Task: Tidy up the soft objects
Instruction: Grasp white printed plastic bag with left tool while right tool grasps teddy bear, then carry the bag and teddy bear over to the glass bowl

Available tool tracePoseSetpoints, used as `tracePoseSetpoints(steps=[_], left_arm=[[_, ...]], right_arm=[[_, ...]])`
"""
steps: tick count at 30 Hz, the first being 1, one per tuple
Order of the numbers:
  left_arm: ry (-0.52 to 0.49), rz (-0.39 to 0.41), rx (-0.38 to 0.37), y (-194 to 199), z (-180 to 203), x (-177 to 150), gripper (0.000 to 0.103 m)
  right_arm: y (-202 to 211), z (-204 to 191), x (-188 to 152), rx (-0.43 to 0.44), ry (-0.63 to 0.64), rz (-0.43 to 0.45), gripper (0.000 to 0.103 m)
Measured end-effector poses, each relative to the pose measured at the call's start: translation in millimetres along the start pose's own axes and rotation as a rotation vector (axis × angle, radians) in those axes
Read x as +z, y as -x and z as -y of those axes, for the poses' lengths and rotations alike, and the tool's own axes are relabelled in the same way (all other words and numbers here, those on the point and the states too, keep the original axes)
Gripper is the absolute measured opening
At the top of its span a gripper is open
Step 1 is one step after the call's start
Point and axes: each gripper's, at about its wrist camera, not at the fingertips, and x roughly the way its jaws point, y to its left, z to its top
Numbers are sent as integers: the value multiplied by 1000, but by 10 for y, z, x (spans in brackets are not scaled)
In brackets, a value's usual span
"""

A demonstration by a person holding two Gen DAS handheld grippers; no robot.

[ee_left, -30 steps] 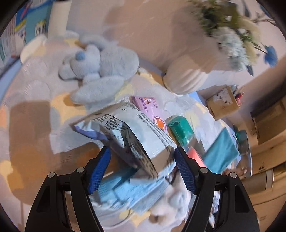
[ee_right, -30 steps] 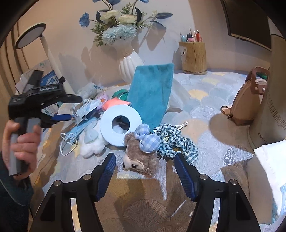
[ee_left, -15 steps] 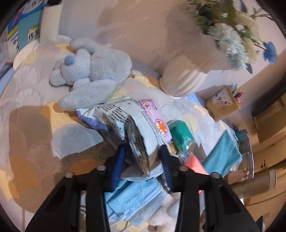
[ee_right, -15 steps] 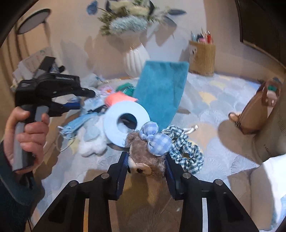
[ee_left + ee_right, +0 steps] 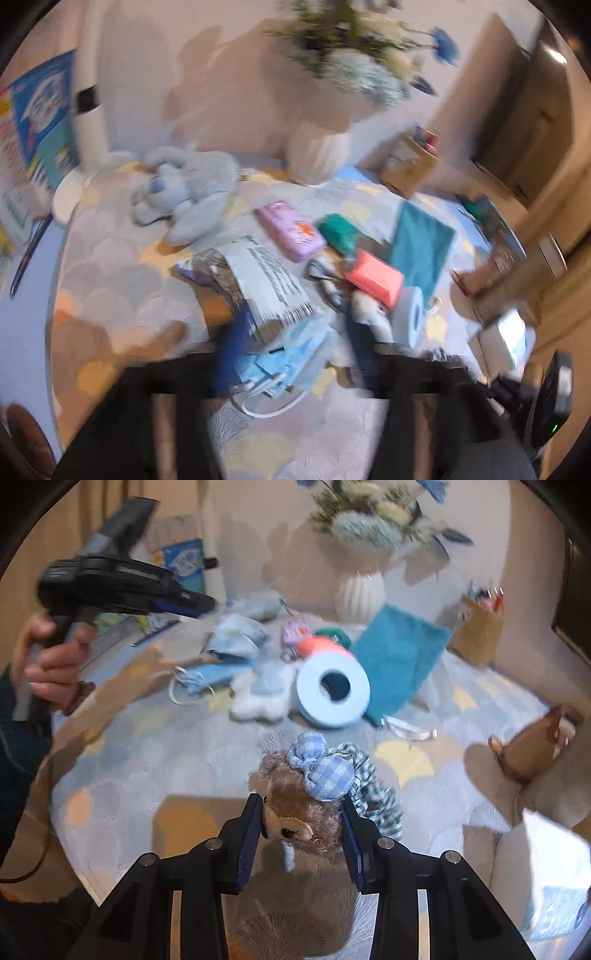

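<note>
Plush bear [image 5: 301,814] with its blue gingham bow [image 5: 320,770] sits pinched between the pads of the right gripper [image 5: 301,843], low at six o'clock in the right wrist view, apparently raised off the patterned bedspread [image 5: 147,768]. It looks light and squashy; the head is the sensible hold, since the checked fabric [image 5: 373,797] trailing at three o'clock would slip. The right gripper points forward and slightly downward. At ten o'clock the left gripper [image 5: 199,603] hangs level in the person's left hand [image 5: 51,668], above the printed pouch [image 5: 266,284] and face masks [image 5: 284,354]; blur hides whether its jaws grip anything.
</note>
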Motion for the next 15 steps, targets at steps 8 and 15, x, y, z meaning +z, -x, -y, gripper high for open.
tracePoseSetpoints(steps=[8, 15], left_arm=[[197, -81, 30, -535, -160, 128, 88], [125, -89, 109, -818, -100, 100, 54]], right_arm=[[79, 183, -117, 31, -165, -38, 59], [131, 353, -312, 242, -457, -67, 77]])
